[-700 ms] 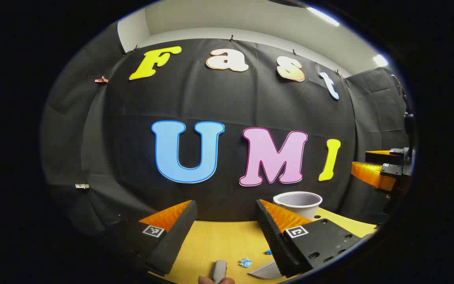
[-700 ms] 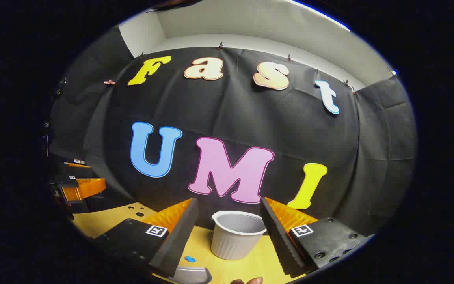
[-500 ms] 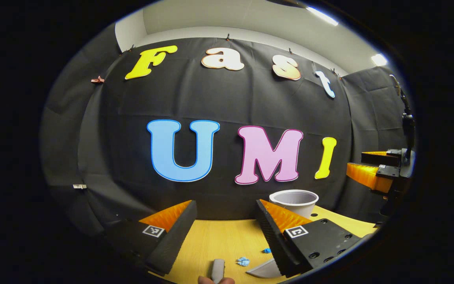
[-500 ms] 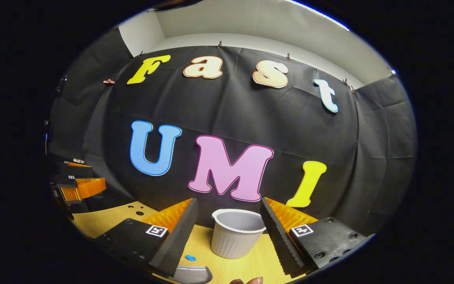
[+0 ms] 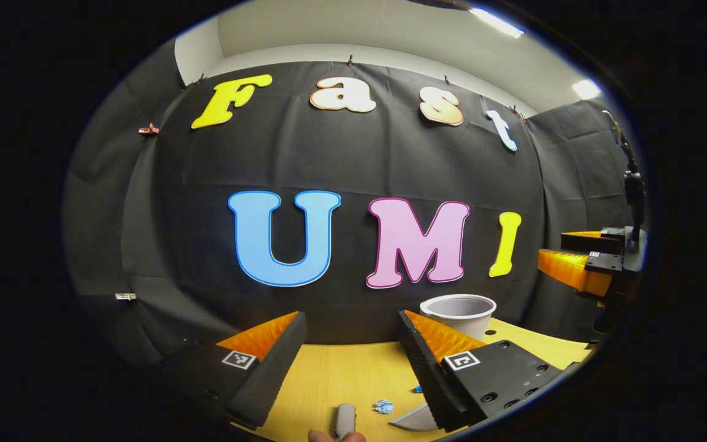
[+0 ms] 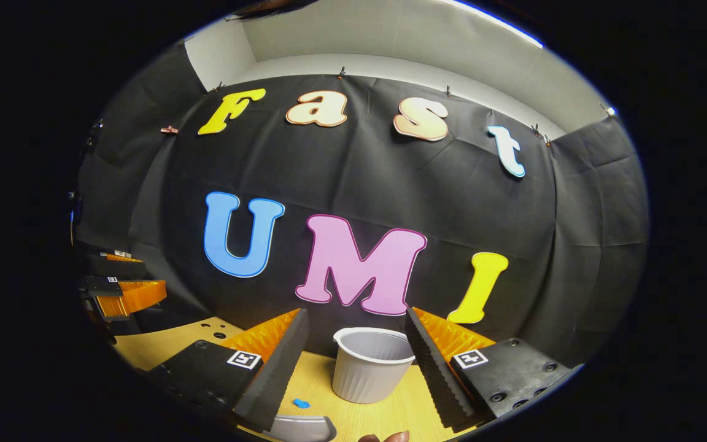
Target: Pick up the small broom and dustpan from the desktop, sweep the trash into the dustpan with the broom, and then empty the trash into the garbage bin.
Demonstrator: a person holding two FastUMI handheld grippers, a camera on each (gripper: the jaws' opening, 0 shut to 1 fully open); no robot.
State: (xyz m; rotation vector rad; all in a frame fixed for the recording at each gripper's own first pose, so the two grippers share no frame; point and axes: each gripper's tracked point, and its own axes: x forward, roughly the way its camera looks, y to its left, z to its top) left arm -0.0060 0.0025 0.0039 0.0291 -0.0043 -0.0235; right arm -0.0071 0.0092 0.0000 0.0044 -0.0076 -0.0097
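Left gripper (image 5: 352,331) spread wide, empty. Right gripper (image 6: 356,328) likewise wide, empty. Garbage bin (image 6: 370,365): small white ribbed cup on yellow desktop (image 6: 384,417). Blue trash scrap (image 6: 300,403) left of bin; grey dustpan (image 6: 301,426) edge nearer, below scrap. Grey broom handle (image 5: 345,420) near crumpled trash (image 5: 382,406).

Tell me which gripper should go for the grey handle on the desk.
Left, probably. The handle lies centred between the open fingers of the left gripper, close below it. The right gripper, also open, is lined up on the bin instead.
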